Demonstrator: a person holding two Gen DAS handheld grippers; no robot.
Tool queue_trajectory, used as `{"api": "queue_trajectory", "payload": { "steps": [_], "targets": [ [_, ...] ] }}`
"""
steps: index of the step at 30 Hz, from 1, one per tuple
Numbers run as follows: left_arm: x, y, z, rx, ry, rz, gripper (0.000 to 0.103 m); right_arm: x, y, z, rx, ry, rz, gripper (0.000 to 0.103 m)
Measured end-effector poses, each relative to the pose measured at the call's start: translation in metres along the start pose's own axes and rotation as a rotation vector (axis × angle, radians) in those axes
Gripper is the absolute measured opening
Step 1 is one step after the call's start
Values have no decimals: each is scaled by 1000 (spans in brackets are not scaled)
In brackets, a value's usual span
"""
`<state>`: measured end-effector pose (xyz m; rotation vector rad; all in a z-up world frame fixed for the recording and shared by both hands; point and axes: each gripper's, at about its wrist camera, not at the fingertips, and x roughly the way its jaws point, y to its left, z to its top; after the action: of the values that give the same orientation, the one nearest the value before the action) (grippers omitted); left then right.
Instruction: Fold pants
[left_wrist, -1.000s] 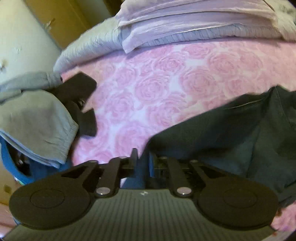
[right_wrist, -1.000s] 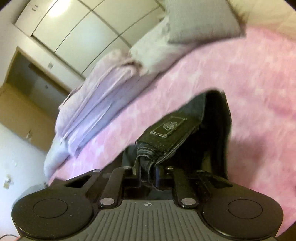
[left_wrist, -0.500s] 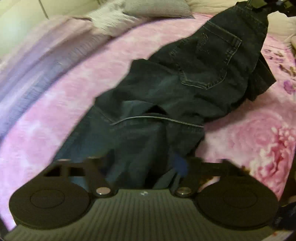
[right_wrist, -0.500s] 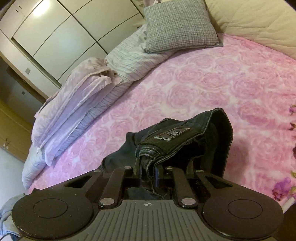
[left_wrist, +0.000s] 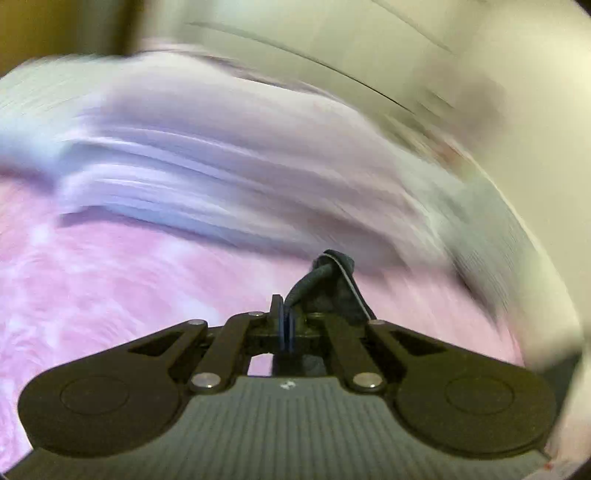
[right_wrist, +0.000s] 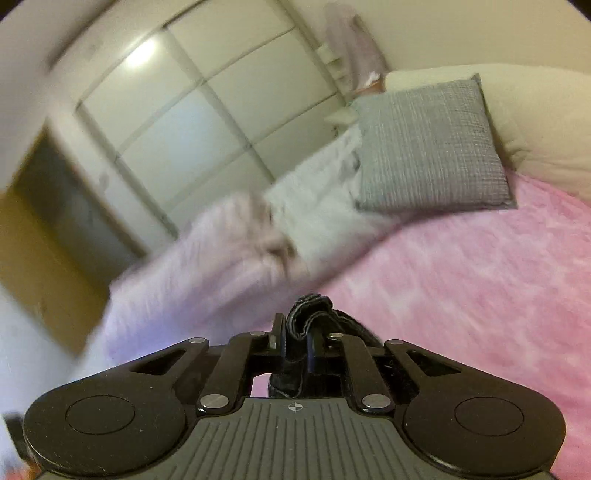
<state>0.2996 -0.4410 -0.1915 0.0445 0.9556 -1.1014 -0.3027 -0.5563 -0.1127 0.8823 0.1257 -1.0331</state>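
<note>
The left gripper, its jaws just drawn in, pinches a dark fold of the jeans rising toward one o'clock. The right gripper clamps their bunched waistband. Beyond lies the pink rose bedspread, with a grey pillow at one o'clock.

- A bed fills the lower part of both views – its cover is pink with a pale rose pattern.
- A grey woven pillow lies at the head of the bed, against a cream padded headboard.
- Folded pale lilac bedding is piled along the far edge, with a white striped piece beside the pillow.
- A white panelled wardrobe stands behind – a bright light reflection sits on an upper panel.
- A wooden door frame shows at left; the left wrist view is badly blurred.
</note>
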Motion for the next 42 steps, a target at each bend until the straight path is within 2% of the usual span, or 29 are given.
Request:
{"api": "queue_trajectory", "payload": {
  "steps": [1,2,3,4,5,6,7,9,11,13,16,18,21,23,24,25,27,28,30,32,33,34,36,37,38,39,42],
  "targets": [
    [16,21,22,-146,3,55,3,24,-7,16,91,-13,-42,7],
    [30,48,41,-301,4,55,5,48,-16,30,181,-10,-82,7],
    [38,61,50,-352,-2,86,6,67,-26,39,275,-13,-123,14],
    [41,69,55,-348,-8,153,6,83,-34,44,378,-13,-166,30],
    [41,75,55,-299,-3,225,8,93,-40,45,446,-6,-175,38],
    [41,78,49,-249,13,251,12,96,-44,43,486,-10,-165,49],
    [41,79,38,-211,37,264,15,93,-43,36,469,-26,-145,52],
    [29,92,-4,-178,113,277,19,81,-34,15,299,13,-123,53],
    [15,101,-62,-170,212,256,22,65,-35,-18,156,82,-165,54],
    [-3,110,-122,-215,316,223,29,47,-49,-64,90,173,-225,54],
    [-32,117,-200,-261,410,215,33,25,-90,-127,120,289,-381,54],
    [-51,111,-245,-194,463,249,46,12,-120,-157,210,318,-475,54],
    [-63,109,-288,-140,506,273,55,7,-163,-182,357,310,-509,54],
    [-59,117,-302,-191,503,297,56,12,-186,-193,442,279,-484,54],
    [-57,126,-305,-256,479,265,57,17,-195,-195,477,267,-485,54],
    [-53,132,-306,-309,454,241,57,20,-204,-192,499,251,-479,54],
    [-40,144,-292,-378,392,241,52,23,-217,-193,505,223,-447,54],
    [-36,149,-278,-379,339,241,49,27,-219,-190,488,228,-459,54],
    [-43,163,-246,-398,180,289,44,37,-216,-185,445,239,-451,54],
    [-63,181,-212,-460,-23,391,45,43,-213,-177,387,235,-419,54],
    [-74,190,-198,-495,-95,450,45,45,-211,-173,359,231,-408,54],
    [-82,195,-188,-501,-117,491,45,47,-211,-170,335,233,-404,54],
    [-91,193,-182,-441,-82,546,46,48,-214,-167,311,239,-415,54],
    [-91,189,-186,-423,-57,539,49,47,-217,-167,305,240,-421,54],
    [-91,185,-192,-426,-15,520,58,45,-222,-167,306,239,-426,54],
    [-87,179,-206,-458,39,502,64,44,-225,-169,309,237,-433,54],
    [-75,181,-254,-579,130,459,64,38,-238,-173,335,209,-441,54]
  ]
}}
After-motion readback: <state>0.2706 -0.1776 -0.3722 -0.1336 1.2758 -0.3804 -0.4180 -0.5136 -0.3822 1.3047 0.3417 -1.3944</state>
